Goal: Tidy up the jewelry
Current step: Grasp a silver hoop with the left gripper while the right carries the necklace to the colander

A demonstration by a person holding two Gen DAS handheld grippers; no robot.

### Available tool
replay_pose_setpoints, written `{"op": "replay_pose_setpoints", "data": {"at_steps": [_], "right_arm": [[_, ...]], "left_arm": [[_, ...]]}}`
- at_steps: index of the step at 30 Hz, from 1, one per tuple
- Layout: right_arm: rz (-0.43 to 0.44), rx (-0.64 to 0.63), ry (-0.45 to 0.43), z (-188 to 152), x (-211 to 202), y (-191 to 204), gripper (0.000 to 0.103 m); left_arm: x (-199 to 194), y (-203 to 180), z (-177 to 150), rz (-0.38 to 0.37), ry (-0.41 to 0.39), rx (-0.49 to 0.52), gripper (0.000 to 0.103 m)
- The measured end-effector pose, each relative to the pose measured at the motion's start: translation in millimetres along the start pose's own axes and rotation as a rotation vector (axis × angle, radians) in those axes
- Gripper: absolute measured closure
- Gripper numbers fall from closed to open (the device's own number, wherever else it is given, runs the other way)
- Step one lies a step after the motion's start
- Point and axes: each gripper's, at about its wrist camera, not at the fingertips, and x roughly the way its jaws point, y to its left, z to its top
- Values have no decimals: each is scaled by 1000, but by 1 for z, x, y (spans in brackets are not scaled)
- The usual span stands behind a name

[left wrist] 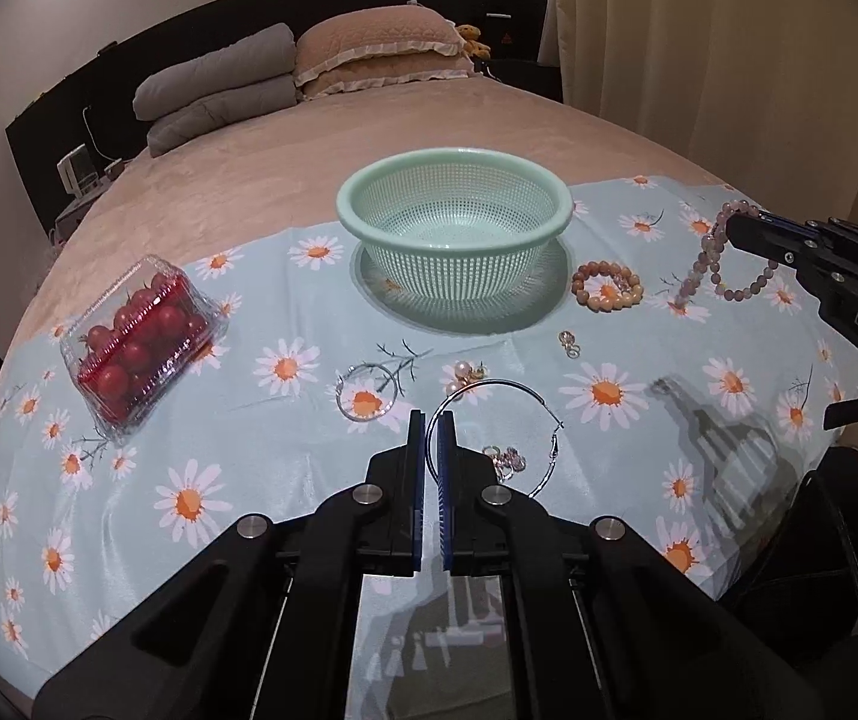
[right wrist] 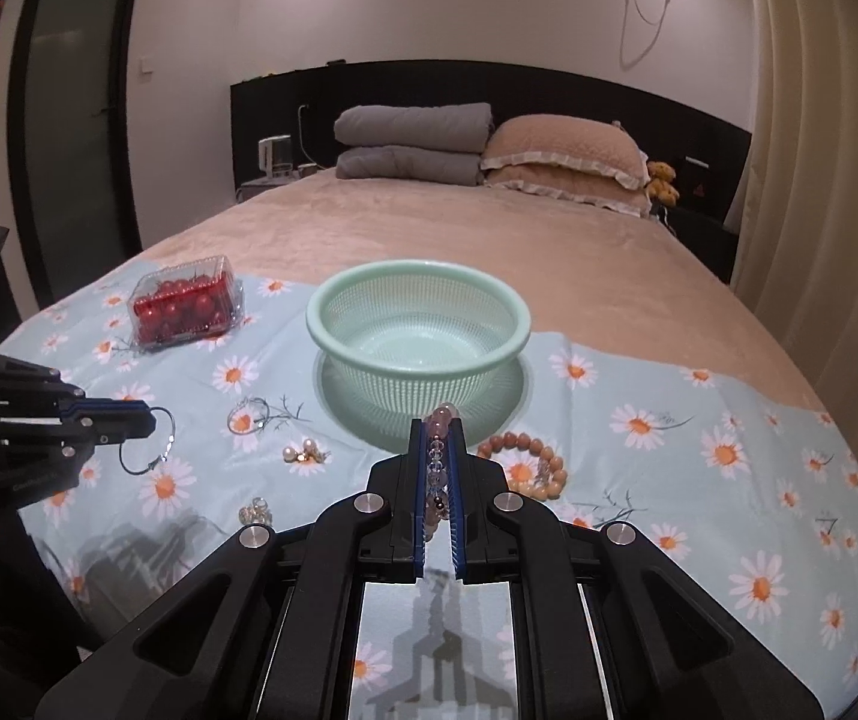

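My left gripper point(left wrist: 432, 420) is shut on a large silver hoop earring point(left wrist: 525, 414) and holds it above the daisy cloth; it also shows in the right wrist view point(right wrist: 150, 417) with the hoop point(right wrist: 153, 450) hanging from it. My right gripper point(right wrist: 438, 426) is shut on a pale purple bead bracelet point(right wrist: 438, 456), which dangles from it in the left wrist view point(left wrist: 711, 258). The mint green mesh basket point(left wrist: 453, 204) point(right wrist: 417, 324) stands empty ahead of both grippers.
On the cloth lie a second silver hoop point(left wrist: 366, 399), pearl earrings point(left wrist: 465, 375), small rings point(left wrist: 507, 459), a small charm point(left wrist: 570, 345) and an orange bead bracelet point(left wrist: 606, 288). A clear box of cherry tomatoes point(left wrist: 141, 342) sits at the left. Pillows lie at the bed's far end.
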Motion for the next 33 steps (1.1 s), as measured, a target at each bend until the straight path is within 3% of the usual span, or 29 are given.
{"op": "replay_pose_setpoints", "data": {"at_steps": [10,19,26,33], "right_arm": [[-64,-78,-100,49,4,-15,97],[-78,-130,-105,79,52,-25,97],[-10,-117,-52,84,111,-22,97],[58,-103,49,70,167,-15,97]], "left_arm": [[6,19,68,19,-91,38,99],[53,27,115,12,-84,70,99],[105,31,136,-10,-22,76,99],[151,24,135,-37,51,103,99]]}}
